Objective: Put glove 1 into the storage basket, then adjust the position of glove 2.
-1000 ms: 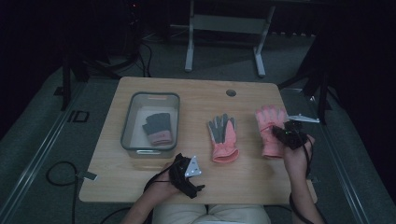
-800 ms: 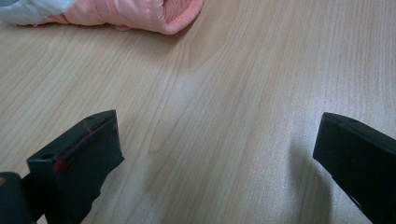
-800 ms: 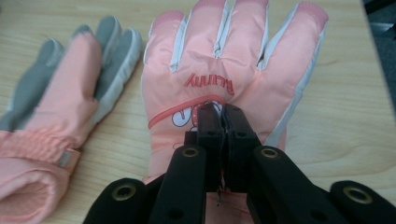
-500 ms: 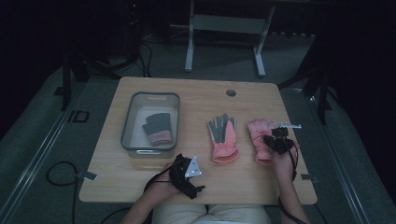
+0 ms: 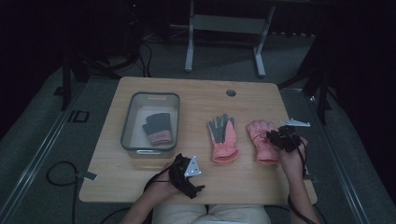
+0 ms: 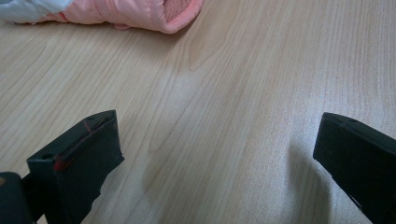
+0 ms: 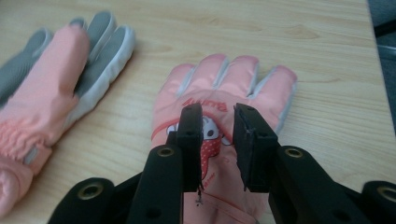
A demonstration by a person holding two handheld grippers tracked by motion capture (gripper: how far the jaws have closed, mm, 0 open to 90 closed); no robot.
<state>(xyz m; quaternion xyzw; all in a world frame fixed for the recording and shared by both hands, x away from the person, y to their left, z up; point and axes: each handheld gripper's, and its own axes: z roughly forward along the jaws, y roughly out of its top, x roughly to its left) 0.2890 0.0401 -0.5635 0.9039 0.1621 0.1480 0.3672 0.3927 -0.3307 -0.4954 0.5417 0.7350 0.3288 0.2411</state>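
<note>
Two pink gloves are laid on the tabletop (image 5: 154, 179): the right-hand glove (image 7: 219, 140) is straddled by the slightly parted, just-opening right tool (image 7: 217, 135); the other glove (image 5: 222, 138) and a grey bin (image 5: 127, 128) are beside, left tool (image 6: 210, 149) wide apart.

Wooden table (image 5: 196, 93): bin (image 5: 150, 96), two pink gloves (image 5: 223, 135).

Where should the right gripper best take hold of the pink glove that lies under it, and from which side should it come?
Probably from above, at the back of the pink glove, where the right gripper hovers. The glove lies flat on the table, back up, so no edge stands up; pinching a fold of its soft fabric seems best. The jaws, just opening, stand slightly apart, with nothing gripped.
</note>
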